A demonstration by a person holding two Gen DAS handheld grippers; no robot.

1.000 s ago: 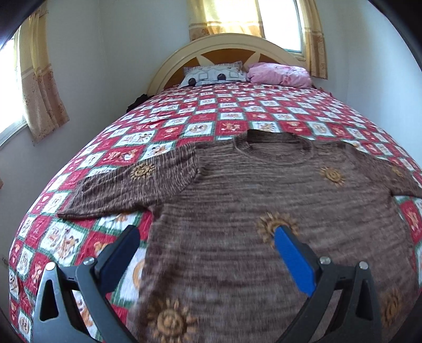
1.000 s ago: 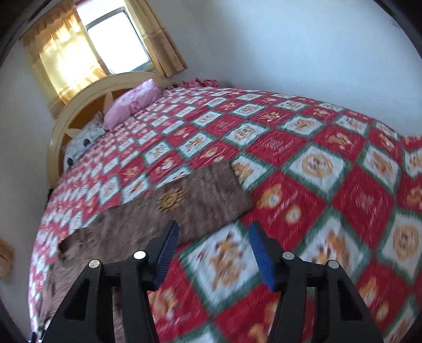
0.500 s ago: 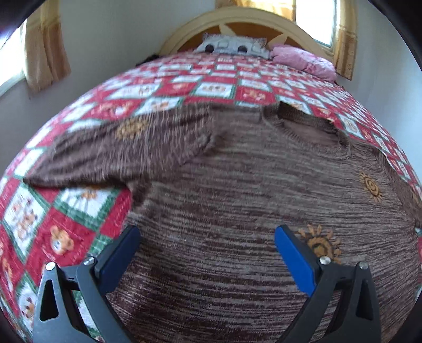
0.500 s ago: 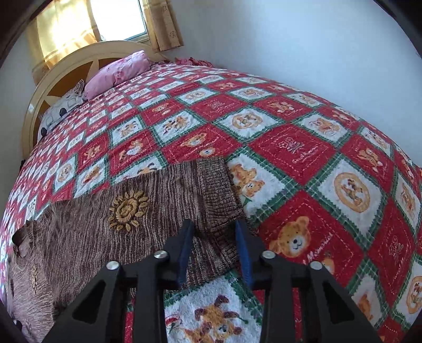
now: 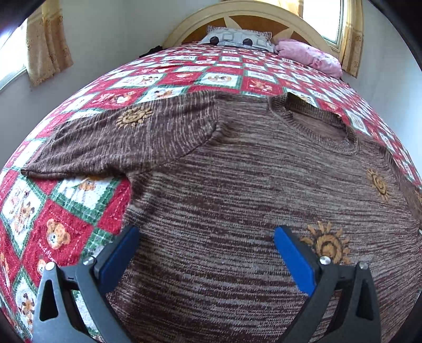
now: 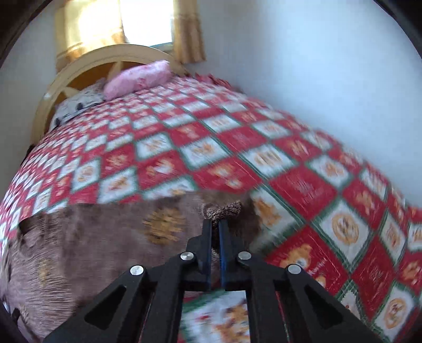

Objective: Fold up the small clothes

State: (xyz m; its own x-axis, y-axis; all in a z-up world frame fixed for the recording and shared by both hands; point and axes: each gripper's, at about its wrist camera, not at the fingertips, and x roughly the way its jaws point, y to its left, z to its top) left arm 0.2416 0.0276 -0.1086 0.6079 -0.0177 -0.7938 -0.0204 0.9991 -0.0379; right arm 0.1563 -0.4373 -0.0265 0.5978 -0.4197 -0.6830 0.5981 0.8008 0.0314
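Because it is a loose knit, the brown sweater point(image 5: 237, 184) will behave as a soft and limp thing: it is probably light, it bends wherever it is lifted, and it will stretch and sag rather than keep any line by itself. It lies front up and spread flat on the bed, with the neck opening toward the headboard point(image 5: 245, 10) and one sleeve point(image 5: 118, 142) reaching out to the side. The surface is fuzzy and streaked in brown and cream, with small sun shapes stitched in orange yarn. Such fabric is not slippery, so a pinch on an edge should hold well; the sleeve ends, the shoulders and the bottom hem look like the best places to take it, because a grip in the middle would only raise a bump.

The right gripper point(image 6: 215, 227) has its jaws fully together on the end of the other sleeve point(image 6: 224, 209), and a small bunch of knit stands out above the tips. This view is blurred. The left gripper point(image 5: 205, 253) hangs low over the body of the sweater with its blue pads point(image 5: 292, 253) wide apart and nothing between them.

Under the sweater is a quilted bedspread point(image 5: 79, 211) in red, white and green squares with bears, a little rough, so that the knit may cling to it. Farther away lie a grey pillow point(image 5: 237, 38) and a pink pillow point(image 5: 311, 56), then curtains point(image 5: 47, 44) and plain walls.
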